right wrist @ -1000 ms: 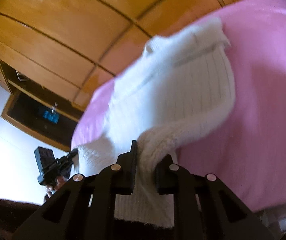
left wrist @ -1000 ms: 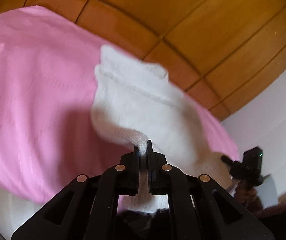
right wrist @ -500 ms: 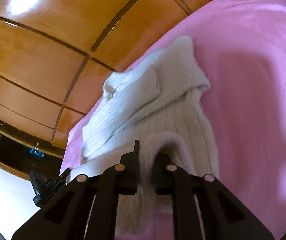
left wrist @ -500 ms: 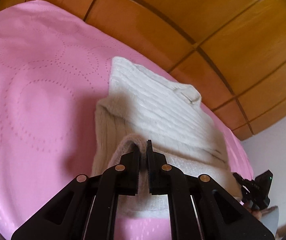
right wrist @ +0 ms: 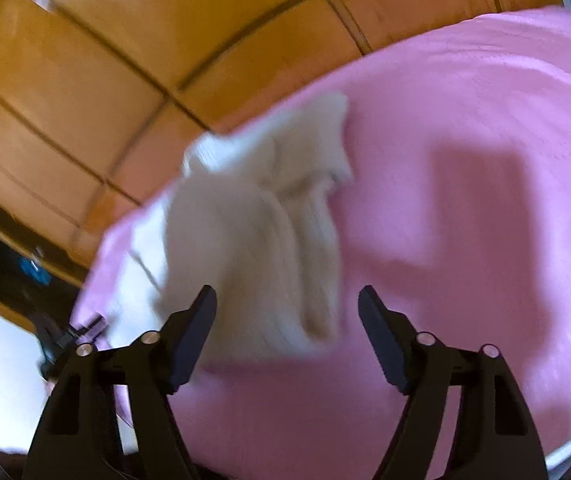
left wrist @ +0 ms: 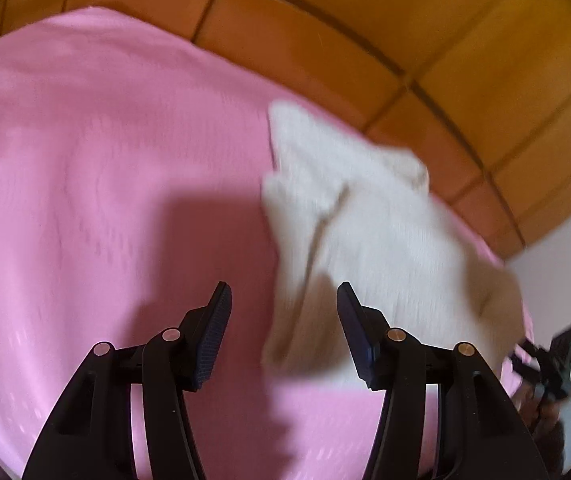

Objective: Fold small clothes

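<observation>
The white knitted garment (left wrist: 365,240) lies folded on the pink bed cover (left wrist: 105,180), near the cover's edge by the wooden panelling (left wrist: 465,40). The left hand-held gripper (left wrist: 283,300) and right hand-held gripper (right wrist: 287,300) have just been opening; both stand wide, pads clear of the garment, nothing gripped.

Two wrist fisheyes, close above the pink bed (left wrist: 85,160), angled downward — shared: white knit garment (right wrist: 253,240), wooden panelling (right wrist: 85,80).
</observation>
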`<action>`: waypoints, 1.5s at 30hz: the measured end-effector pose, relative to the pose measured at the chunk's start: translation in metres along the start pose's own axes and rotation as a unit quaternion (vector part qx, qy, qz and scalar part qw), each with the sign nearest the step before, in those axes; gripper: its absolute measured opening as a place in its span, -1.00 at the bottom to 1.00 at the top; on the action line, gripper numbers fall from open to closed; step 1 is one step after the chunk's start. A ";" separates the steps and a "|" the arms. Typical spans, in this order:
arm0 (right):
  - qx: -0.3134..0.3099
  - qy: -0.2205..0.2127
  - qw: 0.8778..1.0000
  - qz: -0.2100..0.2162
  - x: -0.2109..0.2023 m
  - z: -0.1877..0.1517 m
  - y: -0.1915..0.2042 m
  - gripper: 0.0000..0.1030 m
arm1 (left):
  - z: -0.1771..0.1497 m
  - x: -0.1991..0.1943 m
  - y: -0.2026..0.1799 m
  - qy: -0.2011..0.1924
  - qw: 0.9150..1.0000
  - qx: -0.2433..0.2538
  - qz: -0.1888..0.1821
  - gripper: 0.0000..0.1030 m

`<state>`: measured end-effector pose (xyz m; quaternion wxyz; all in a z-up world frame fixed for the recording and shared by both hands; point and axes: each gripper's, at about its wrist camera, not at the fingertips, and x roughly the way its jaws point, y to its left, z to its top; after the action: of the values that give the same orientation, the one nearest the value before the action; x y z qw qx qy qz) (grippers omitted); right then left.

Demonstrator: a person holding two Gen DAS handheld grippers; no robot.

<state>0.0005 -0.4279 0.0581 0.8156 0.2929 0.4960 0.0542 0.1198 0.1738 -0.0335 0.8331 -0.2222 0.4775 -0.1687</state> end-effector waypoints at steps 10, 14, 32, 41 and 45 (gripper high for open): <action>-0.090 0.019 0.993 -0.077 0.055 -0.013 0.038 -0.62 | -0.033 0.028 -0.040 0.028 0.992 0.115 0.042 0.08; -0.079 0.014 0.994 -0.070 0.038 -0.014 0.041 -0.78 | -0.033 0.018 -0.042 0.027 0.993 0.117 0.024 -0.70; -0.030 0.047 0.997 -0.054 -0.043 -0.090 0.012 -0.84 | -0.132 -0.059 -0.019 0.060 0.997 0.027 -0.029 -0.79; -0.107 0.012 0.988 -0.111 -0.043 -0.072 0.040 -0.49 | -0.096 -0.086 -0.048 -0.018 0.997 0.077 0.024 -0.65; -0.140 0.035 0.987 -0.076 -0.032 -0.076 0.058 -0.49 | -0.083 -0.077 -0.080 -0.026 0.991 0.129 -0.009 -0.16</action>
<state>-0.0675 -0.3599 0.0886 0.8323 0.1349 0.5330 0.0711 0.0046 0.1267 0.0281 0.8657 -0.1211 0.4275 -0.2306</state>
